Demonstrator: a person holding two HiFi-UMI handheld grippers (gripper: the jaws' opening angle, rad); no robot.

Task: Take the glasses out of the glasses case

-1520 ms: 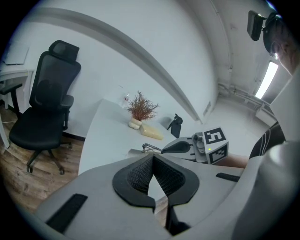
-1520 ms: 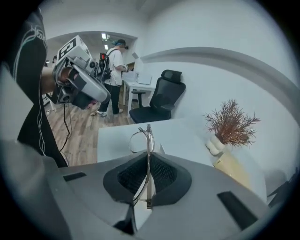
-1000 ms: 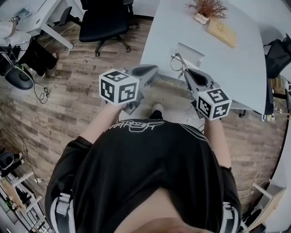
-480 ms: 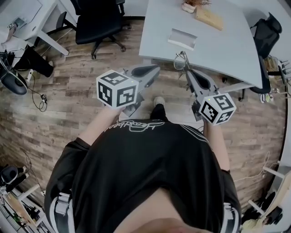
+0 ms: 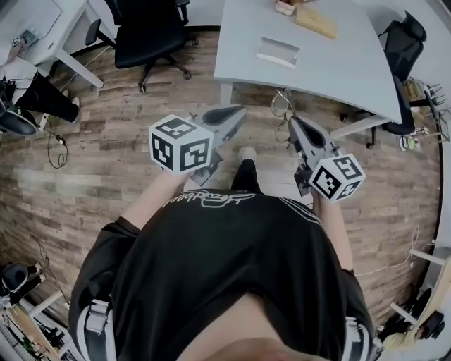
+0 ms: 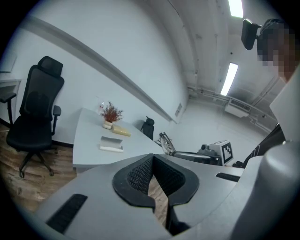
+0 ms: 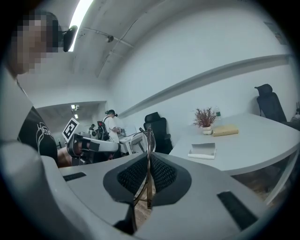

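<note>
The glasses (image 5: 282,106), thin wire-framed, hang in the air over the wooden floor, pinched by one arm in my right gripper (image 5: 291,121), which is shut on them. In the right gripper view the frame (image 7: 140,139) stands up between the ribbed pads. The open white glasses case (image 5: 277,53) lies on the grey table (image 5: 352,63), well ahead of both grippers; it also shows in the left gripper view (image 6: 111,144) and the right gripper view (image 7: 202,151). My left gripper (image 5: 238,113) is shut with nothing in it, level with the right one.
A potted dried plant (image 5: 285,7) and a wooden block (image 5: 316,21) sit at the table's far end. A black office chair (image 5: 148,32) stands left of the table, another (image 5: 402,42) at its right. Cables and bags lie at far left.
The person has backed away from the table. The right gripper and the glasses, over the table's edge before, are now over the floor. The case stays on the table.
</note>
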